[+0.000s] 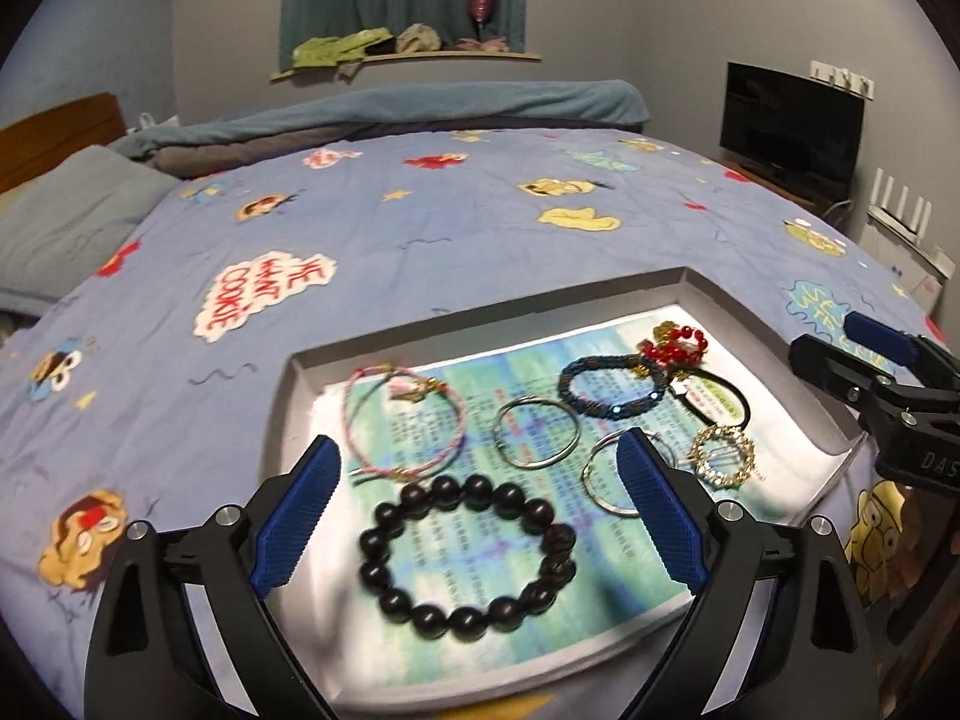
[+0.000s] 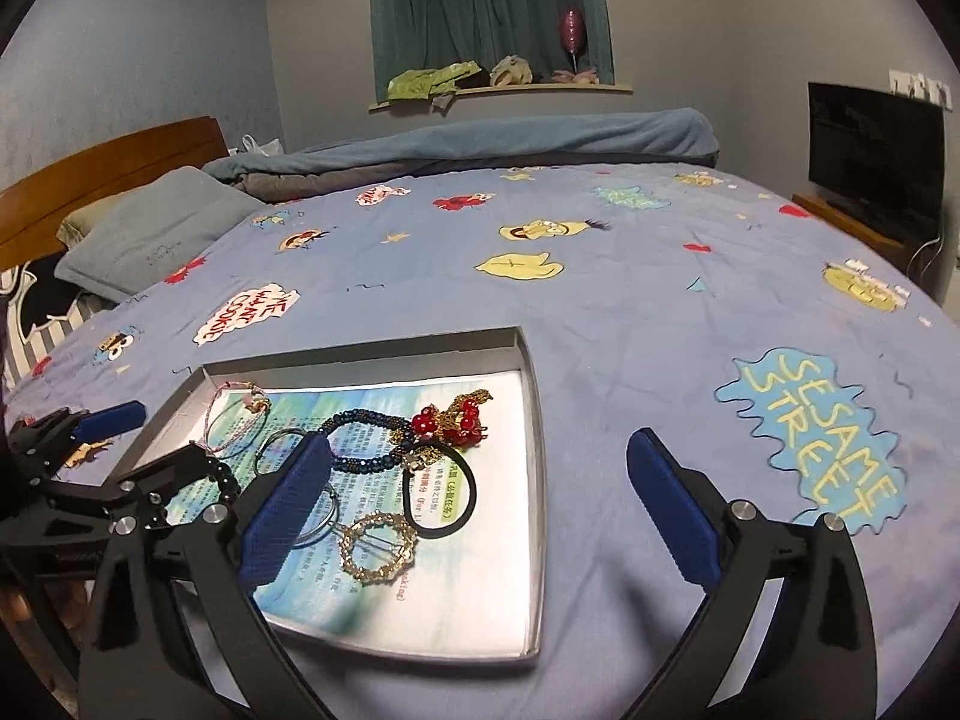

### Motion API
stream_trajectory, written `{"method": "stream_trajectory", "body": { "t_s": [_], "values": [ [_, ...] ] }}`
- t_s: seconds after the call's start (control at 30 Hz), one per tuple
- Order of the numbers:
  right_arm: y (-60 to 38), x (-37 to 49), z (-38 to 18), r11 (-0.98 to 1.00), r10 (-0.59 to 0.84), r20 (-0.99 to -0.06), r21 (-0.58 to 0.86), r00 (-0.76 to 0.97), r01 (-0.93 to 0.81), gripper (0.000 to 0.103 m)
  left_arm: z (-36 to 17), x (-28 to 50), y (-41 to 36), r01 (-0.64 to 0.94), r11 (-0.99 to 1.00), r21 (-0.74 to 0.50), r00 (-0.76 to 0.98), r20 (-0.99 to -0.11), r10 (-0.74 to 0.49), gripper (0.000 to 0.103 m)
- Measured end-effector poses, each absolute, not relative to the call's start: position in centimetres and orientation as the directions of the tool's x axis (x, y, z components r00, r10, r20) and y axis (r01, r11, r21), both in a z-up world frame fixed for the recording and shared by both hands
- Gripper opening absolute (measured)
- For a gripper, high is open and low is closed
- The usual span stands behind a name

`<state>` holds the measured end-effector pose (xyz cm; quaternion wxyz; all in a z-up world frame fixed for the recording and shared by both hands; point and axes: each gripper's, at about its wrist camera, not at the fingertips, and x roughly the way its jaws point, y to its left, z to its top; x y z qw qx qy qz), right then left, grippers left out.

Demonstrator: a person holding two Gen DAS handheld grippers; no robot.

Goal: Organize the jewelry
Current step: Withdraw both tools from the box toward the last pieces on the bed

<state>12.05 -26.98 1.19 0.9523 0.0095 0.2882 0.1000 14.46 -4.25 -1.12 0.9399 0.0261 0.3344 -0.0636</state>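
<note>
Both claws spread wide, nothing gripped: left gripper point(image 1: 480, 516) over black bead bracelet point(image 1: 468, 558), right gripper point(image 2: 480, 510) beside tray point(image 2: 534, 420). Jewelry inside tray; gold ring brooch point(image 2: 378, 546) at 5 o'clock.

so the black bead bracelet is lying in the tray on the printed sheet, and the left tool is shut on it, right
Not quite. The black bead bracelet does lie in the tray on the printed sheet, but the left tool is open, its fingers clear of the beads. The left wrist view shows this.
</note>
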Motion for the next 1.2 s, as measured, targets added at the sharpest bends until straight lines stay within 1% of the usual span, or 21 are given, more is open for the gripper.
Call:
{"method": "stream_trajectory", "body": {
  "t_s": [0.13,0.3,0.5,0.67,0.9,1.03,1.2],
  "values": [
    [-26.5,10.9,2.3,0.981,0.185,-0.533,0.055,0.826,-0.183,0.098,-0.1,13.0,-3.1,0.11,0.994,0.011,0.785,-0.615,-0.08,0.094],
    [-25.6,8.9,4.0,0.979,0.189,-0.522,0.029,0.832,-0.204,0.098,1.2,11.2,-0.9,0.085,0.996,-0.036,0.786,-0.612,-0.089,0.094],
    [-25.2,6.2,4.8,0.968,0.222,-0.534,0.02,0.816,-0.25,0.098,1.8,8.0,1.7,0.042,0.999,-0.007,0.794,-0.607,-0.038,0.095],
    [-25.1,3.6,3.4,0.963,0.229,-0.572,0.015,0.788,-0.269,0.097,0.6,5.1,3.2,0.034,0.999,-0.007,0.784,-0.62,-0.031,0.095],
    [-24.5,1.0,-0.1,0.958,0.239,-0.629,0.029,0.74,-0.285,0.098,-2.0,2.2,3.9,0.047,0.998,-0.036,0.755,-0.653,-0.059,0.095],
    [-23.8,-0.1,-1.8,0.954,0.245,-0.652,0.031,0.717,-0.298,0.098,-3.3,0.7,3.8,0.082,0.993,-0.08,0.749,-0.653,-0.114,0.095],
    [-23.9,-0.4,-3.2,0.953,0.262,-0.662,0.063,0.702,-0.297,0.098,-4.8,-0.1,2.2,0.127,0.988,-0.082,0.729,-0.668,-0.149,0.095]
  ]
}}
